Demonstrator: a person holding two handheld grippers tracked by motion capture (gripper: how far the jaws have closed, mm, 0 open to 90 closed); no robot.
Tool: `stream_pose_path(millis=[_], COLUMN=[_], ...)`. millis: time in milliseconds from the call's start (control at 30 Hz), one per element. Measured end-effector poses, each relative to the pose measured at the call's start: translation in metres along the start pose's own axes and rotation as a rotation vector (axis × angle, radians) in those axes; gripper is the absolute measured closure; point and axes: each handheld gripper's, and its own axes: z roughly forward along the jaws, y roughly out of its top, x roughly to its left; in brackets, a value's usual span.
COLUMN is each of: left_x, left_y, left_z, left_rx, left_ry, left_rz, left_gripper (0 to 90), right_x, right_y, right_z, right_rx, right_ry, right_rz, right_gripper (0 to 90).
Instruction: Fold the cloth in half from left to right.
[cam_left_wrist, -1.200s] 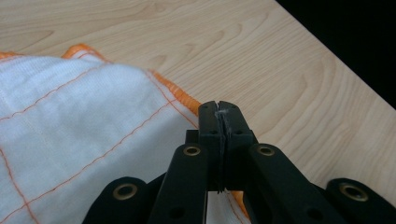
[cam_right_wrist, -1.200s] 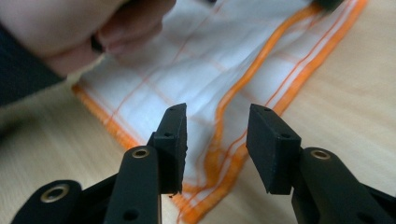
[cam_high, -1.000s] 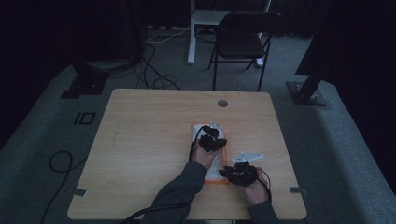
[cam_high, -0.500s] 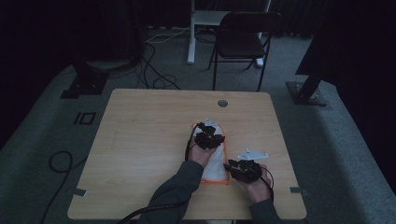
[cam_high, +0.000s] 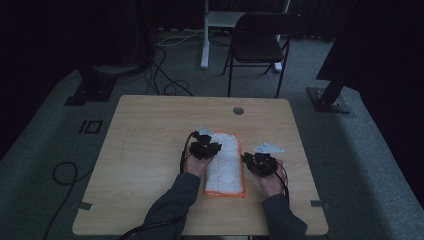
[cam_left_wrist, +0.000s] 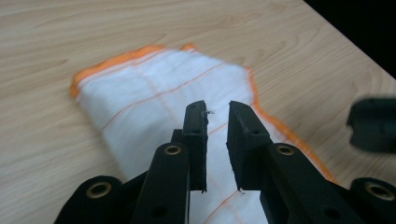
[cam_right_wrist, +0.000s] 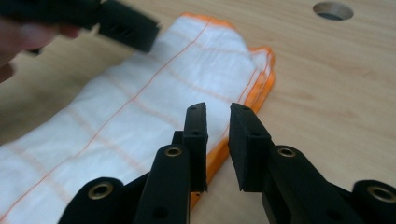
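Left claw (cam_left_wrist: 217, 112) & right claw (cam_right_wrist: 217, 114) both released, jaws apart w/ nothing between, seemingly just above folded cloth (cam_high: 226, 162).

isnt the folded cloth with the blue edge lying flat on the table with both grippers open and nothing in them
Not quite: the edge is orange, not blue, as the left gripper view shows. The folded cloth does lie flat on the table, and both the left gripper and the right gripper are open and hold nothing.
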Motion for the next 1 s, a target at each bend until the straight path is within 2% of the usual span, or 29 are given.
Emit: stream_pose_path(millis=[200, 300, 533, 600, 733, 867, 1000], left_x=[0.004, 0.003, -0.002, -0.002, -0.001, -0.001, 0.000], left_y=[-0.008, -0.013, -0.027, -0.029, -0.029, -0.030, -0.031], left_z=[-0.006, -0.009, -0.008, -0.007, -0.009, -0.009, -0.010], left_rx=[-0.002, 0.001, 0.021, 0.024, 0.021, 0.021, 0.021], left_ry=[0.007, 0.005, -0.003, -0.004, -0.005, -0.005, 0.000], left_rz=[-0.002, 0.004, 0.018, 0.015, 0.013, 0.013, 0.015], left_gripper=[78.3, 78.2, 78.3, 78.3, 78.3, 78.3, 78.3], right_x=[-0.010, -0.016, -0.028, -0.031, -0.035, -0.037, -0.034], right_y=[0.014, 0.020, 0.041, 0.047, 0.056, 0.059, 0.051], right_z=[0.018, 0.027, 0.048, 0.054, 0.063, 0.083, 0.094], right_rx=[-0.013, -0.026, -0.019, -0.014, -0.010, 0.066, 0.126], right_ry=[-0.022, -0.040, -0.071, -0.073, -0.088, -0.082, -0.061], right_rz=[-0.011, 0.001, 0.008, -0.006, 0.010, 0.015, -0.014], right_gripper=[79.3, 82.5, 84.1, 84.1, 84.2, 82.2, 73.2])
